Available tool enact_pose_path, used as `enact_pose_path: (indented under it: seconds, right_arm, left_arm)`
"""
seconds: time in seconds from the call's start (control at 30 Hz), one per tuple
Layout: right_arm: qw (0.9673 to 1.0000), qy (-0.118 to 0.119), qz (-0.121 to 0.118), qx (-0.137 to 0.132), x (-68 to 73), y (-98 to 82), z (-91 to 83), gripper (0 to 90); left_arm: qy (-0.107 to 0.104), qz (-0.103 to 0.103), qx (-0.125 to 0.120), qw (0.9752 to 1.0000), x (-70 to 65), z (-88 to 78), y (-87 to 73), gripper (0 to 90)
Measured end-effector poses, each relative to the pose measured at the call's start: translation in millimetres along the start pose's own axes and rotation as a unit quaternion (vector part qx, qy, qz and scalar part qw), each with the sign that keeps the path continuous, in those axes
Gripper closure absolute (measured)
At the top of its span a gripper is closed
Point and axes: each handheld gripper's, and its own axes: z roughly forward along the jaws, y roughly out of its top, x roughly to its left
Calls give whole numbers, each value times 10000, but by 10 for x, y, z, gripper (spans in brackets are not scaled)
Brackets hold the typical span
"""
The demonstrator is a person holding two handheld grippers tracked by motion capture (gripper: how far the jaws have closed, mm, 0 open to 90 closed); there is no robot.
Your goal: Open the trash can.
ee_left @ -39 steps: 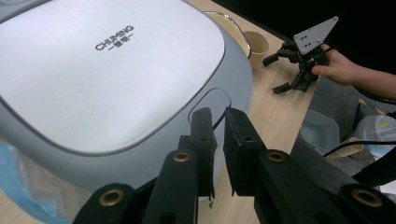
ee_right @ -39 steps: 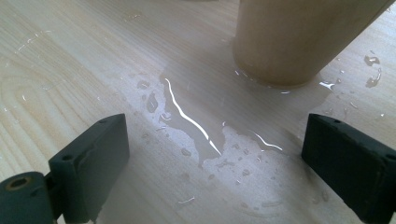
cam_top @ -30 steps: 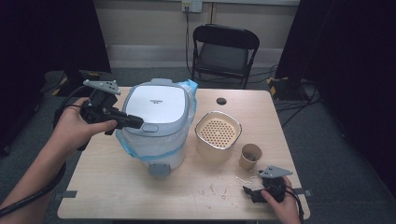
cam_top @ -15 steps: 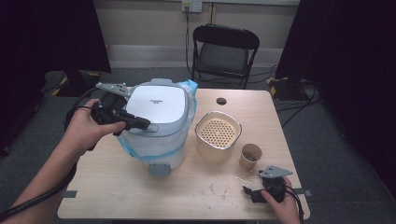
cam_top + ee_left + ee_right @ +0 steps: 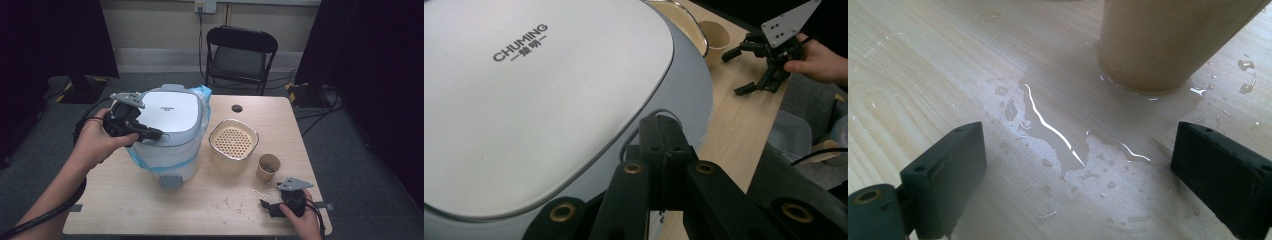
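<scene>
Standing near the left edge of the table, toward its far side, the bin is the biggest thing here: a white and grey plastic body with a flat hinged lid, a blue-edged liner bag tucked under the rim, and a grey pedal at the foot facing the near edge. It looks stiff but light, probably empty, so a hard sideways push would likely slide or tip it. The lid is smooth and glossy, with nothing to pinch on top; the better hold is the lip at the lid's edge, or a press down on the pedal.

The left gripper is clenched with nothing between its jaws, the tips resting at the lid's left front edge, where the left gripper view shows a small recess in the grey rim. The right gripper lies released near the table's near right corner, jaws wide apart over a puddle.

To the right of the bin sit a tan strainer bowl and, nearer the right edge, a paper cup. The table is pale wood, wet and likely slippery by the cup. A folding chair stands beyond the far edge on grey carpet, dark curtains on both sides.
</scene>
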Motion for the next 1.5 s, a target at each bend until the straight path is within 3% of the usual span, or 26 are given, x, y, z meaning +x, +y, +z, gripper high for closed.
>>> enact_pose_path:
  seconds: [0.2,0.3,0.43,0.6,0.87,1.03,1.33,1.5]
  right_arm:
    - [10000,-1,0,0,0,0,0,68]
    - [10000,6,-1,-1,0,0,0,66]
    - [10000,4,6,6,0,0,-1,66]
    - [10000,8,9,9,1,0,-1,66]
    - [10000,13,2,9,-1,1,0,65]
    - [10000,27,-14,9,-5,2,1,65]
    - [10000,54,-13,18,-9,3,2,63]
    - [10000,56,-14,17,-10,4,3,63]
  left_arm:
    - [-169,-261,-169,9994,15,7,-42,900]
    - [-90,-127,-90,9998,3,-9,-41,900]
    - [-310,-121,-276,9991,-31,-73,-63,855]
    - [-295,-60,-211,9993,-52,-133,-137,838]
    - [-438,-253,-350,9981,13,-197,-414,803]
    - [-471,-254,-305,9981,-5,-179,-514,778]
    - [-481,-293,-243,9981,-4,-48,-814,687]
    - [-443,-421,-291,9977,59,16,-949,610]
